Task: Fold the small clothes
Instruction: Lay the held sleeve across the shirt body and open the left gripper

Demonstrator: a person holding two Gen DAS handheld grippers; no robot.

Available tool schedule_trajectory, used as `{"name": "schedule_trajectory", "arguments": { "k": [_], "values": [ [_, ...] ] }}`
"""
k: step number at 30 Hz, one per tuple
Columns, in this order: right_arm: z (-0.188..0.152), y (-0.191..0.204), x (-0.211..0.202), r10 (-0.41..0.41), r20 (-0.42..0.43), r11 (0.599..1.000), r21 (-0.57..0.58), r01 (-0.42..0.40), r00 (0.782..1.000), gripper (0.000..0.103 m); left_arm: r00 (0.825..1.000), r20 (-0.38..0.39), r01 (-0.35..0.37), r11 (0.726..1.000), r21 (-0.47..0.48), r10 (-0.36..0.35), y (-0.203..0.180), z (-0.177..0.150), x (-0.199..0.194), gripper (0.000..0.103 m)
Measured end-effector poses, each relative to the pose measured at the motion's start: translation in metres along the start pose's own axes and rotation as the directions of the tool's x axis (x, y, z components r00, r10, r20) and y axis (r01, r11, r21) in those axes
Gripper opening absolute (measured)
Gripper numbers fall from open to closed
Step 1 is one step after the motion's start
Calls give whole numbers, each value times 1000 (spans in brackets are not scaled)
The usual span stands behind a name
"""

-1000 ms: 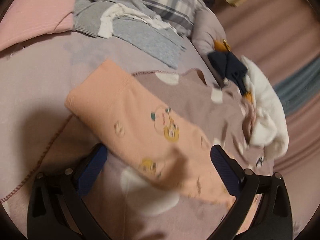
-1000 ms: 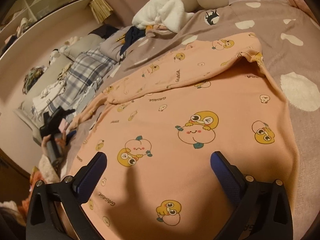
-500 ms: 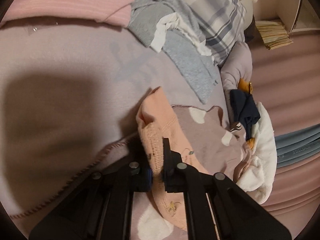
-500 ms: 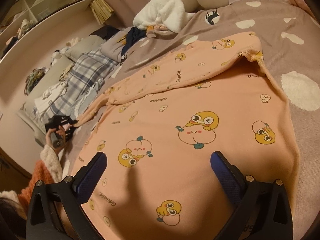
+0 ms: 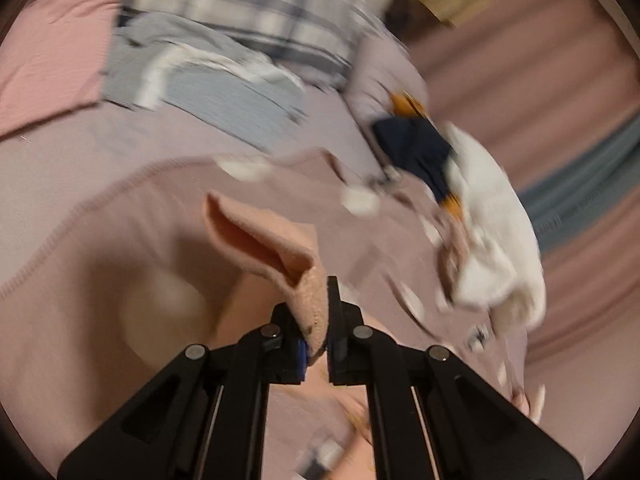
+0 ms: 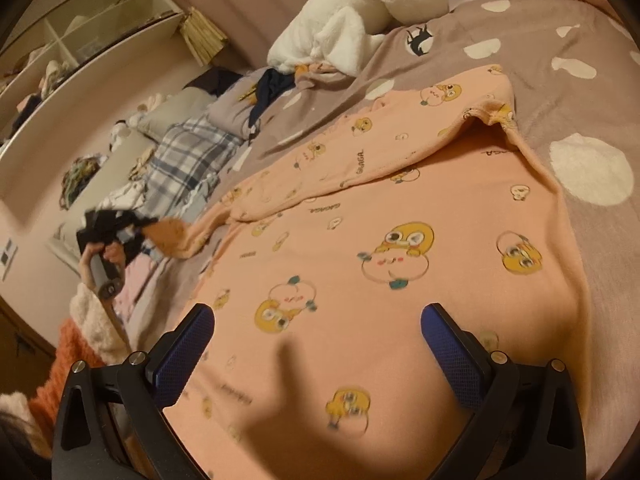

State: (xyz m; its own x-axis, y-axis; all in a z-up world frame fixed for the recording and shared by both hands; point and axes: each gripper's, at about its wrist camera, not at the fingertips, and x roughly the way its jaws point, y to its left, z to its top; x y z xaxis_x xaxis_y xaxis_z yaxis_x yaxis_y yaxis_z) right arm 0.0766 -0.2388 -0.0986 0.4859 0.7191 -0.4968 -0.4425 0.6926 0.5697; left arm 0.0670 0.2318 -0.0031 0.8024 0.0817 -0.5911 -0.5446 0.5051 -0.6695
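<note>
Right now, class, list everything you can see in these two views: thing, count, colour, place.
Peach garment: one, peach with cartoon print, spread on bed; sleeve end lifted.
Blanket: one, mauve with white spots, under garment.
Fluffy throw: one, white, far end of bed.
Plaid cloth: one, blue and white, far left.
Grey clothes: a pile, grey, beside the plaid.
Dark garment: one, navy, beside throw.
Shelves: one unit, cream, against wall.
Left gripper: black, shut on sleeve.
Right gripper: black, blue pads, open over garment.
</note>
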Motion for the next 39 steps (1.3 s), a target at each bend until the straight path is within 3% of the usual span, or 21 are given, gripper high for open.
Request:
{"name": "schedule_trajectory", "arguments": {
  "k": [4,6,9,12,14,16,19,25,31,35,38,39],
  "values": [
    [-1,-5,-30,10,0,1000,8,-10,1000,102,1000,29,5,986,164,-10,-67,-42,-13,5],
    [0,-14,-59,-10,71,1000,17,9,997,102,999,37,8,971,241,-18,-98,-64,-17,5],
    [-1,-40,-97,-78,173,995,79,65,982,102,998,-32,66,956,284,-59,-140,-100,-7,5],
    [-6,-81,-123,-109,209,973,225,61,972,102,992,-114,88,949,302,-55,-166,-136,10,5],
    [-11,-100,-135,-136,217,955,289,69,967,102,980,-185,136,928,347,-74,-188,-165,22,5],
    [-17,-116,-150,-180,228,936,338,96,957,102,980,-190,128,905,405,-54,-208,-192,35,5],
    [-21,-128,-169,-185,259,930,358,83,948,102,980,-188,140,873,468,-56,-230,-234,53,5],
    [-24,-143,-173,-173,282,914,403,47,944,102,951,-310,181,827,532,-9,-247,-313,93,6],
    [-17,-131,-155,-251,200,933,311,181,947,102,934,-351,141,822,552,75,-237,-357,125,6],
    [-18,-124,-147,-320,167,929,247,274,933,102,941,-326,124,803,583,92,-236,-370,125,5],
    [-16,-121,-141,-366,153,919,213,331,918,103,934,-347,142,798,586,88,-237,-375,125,14],
    [-15,-119,-139,-384,148,914,202,352,911,103,929,-363,160,799,579,77,-237,-376,124,26]
  ]
}}
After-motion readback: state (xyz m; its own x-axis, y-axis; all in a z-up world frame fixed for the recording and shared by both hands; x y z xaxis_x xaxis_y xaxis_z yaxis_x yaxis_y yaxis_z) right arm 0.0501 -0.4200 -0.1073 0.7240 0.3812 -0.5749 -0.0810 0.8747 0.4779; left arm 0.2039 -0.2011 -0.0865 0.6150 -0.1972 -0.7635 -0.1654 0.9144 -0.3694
